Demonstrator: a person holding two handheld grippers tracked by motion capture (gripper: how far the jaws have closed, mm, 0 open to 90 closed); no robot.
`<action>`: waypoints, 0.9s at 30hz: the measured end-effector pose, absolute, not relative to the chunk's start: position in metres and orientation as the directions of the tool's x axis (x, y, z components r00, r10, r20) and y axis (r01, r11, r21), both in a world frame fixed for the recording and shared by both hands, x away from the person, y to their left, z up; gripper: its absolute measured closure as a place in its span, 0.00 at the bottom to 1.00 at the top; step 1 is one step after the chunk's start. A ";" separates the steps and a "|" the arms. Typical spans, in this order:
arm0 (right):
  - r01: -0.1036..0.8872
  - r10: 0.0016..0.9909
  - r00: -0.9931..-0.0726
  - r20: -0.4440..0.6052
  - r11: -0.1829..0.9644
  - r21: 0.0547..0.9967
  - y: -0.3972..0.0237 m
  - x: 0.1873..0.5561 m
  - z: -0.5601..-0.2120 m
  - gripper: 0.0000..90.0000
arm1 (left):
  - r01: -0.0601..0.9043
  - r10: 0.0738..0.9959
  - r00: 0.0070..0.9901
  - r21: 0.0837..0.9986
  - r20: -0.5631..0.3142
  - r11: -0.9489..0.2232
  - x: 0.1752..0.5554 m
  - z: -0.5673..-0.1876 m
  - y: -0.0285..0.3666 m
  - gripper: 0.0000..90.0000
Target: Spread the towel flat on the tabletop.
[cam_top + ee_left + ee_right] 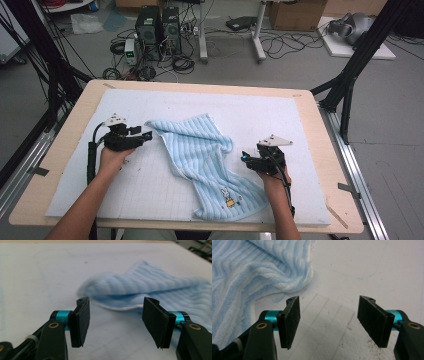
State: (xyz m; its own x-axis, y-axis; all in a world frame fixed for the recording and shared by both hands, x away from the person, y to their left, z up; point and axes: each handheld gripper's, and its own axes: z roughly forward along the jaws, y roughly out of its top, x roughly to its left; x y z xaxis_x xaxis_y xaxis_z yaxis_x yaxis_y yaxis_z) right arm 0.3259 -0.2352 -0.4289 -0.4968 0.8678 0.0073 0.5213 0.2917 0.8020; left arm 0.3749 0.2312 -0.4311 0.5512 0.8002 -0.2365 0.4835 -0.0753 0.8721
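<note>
A light-blue striped towel (200,150) lies crumpled in a diagonal band on the white gridded mat (280,115), with a small cartoon print near its front end. My left gripper (148,135) lies at the towel's upper-left corner, pointing right. In the left gripper view my left gripper (116,302) is open, and the folded towel corner (140,285) lies just beyond the tips, untouched. My right gripper (245,157) sits at the towel's right edge, pointing left. The right gripper view shows my right gripper (329,300) open over bare mat, with the towel (249,270) off to its left.
The mat covers most of a wooden table (322,150). Black frame posts (350,75) stand at the table's back corners. Beyond the far edge, computer towers (157,27), cables and boxes sit on the floor.
</note>
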 end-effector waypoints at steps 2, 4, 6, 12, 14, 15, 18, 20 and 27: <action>0.523 0.868 -0.497 0.013 0.288 0.802 -0.234 0.326 -0.429 0.38 | 0.473 0.770 0.590 0.877 -0.242 -0.087 0.368 -0.430 0.219 0.44; 0.520 0.865 -0.502 0.010 0.293 0.803 -0.233 0.327 -0.429 0.38 | 0.483 0.739 0.627 0.868 -0.247 -0.120 0.365 -0.433 0.199 0.43; 0.520 0.865 -0.501 0.011 0.291 0.803 -0.233 0.326 -0.428 0.38 | 0.503 0.736 0.629 0.852 -0.250 -0.141 0.365 -0.437 0.187 0.42; 0.524 0.866 -0.500 0.020 0.284 0.803 -0.234 0.327 -0.429 0.38 | 0.502 0.757 0.642 0.813 -0.122 -0.295 0.368 -0.447 0.158 0.42; 0.523 0.866 -0.500 0.019 0.285 0.803 -0.234 0.327 -0.429 0.38 | 0.487 0.756 0.652 0.795 -0.056 -0.362 0.367 -0.449 0.153 0.54; 0.523 0.865 -0.501 0.018 0.286 0.803 -0.234 0.327 -0.429 0.38 | 0.458 0.737 0.676 0.786 -0.005 -0.415 0.366 -0.451 0.150 0.54; 0.522 0.865 -0.501 0.018 0.285 0.804 -0.234 0.327 -0.429 0.38 | 0.407 0.703 0.710 0.791 0.041 -0.457 0.364 -0.449 0.149 0.92; 0.524 0.865 -0.501 0.020 0.285 0.803 -0.234 0.327 -0.429 0.38 | 0.424 0.719 0.695 0.803 0.008 -0.419 0.366 -0.448 0.157 0.94; 0.525 0.865 -0.501 0.023 0.283 0.803 -0.234 0.326 -0.428 0.38 | 0.463 0.776 0.626 0.836 -0.074 -0.294 0.377 -0.445 0.184 0.95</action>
State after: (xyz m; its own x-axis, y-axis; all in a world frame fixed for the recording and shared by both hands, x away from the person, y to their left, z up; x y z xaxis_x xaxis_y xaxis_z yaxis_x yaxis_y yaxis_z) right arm 0.3258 -0.2336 -0.4283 -0.5012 0.8650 0.0231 0.5249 0.2827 0.8028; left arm 0.3771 0.1839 -0.4453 0.6259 0.7764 -0.0735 0.4629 -0.2940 0.8362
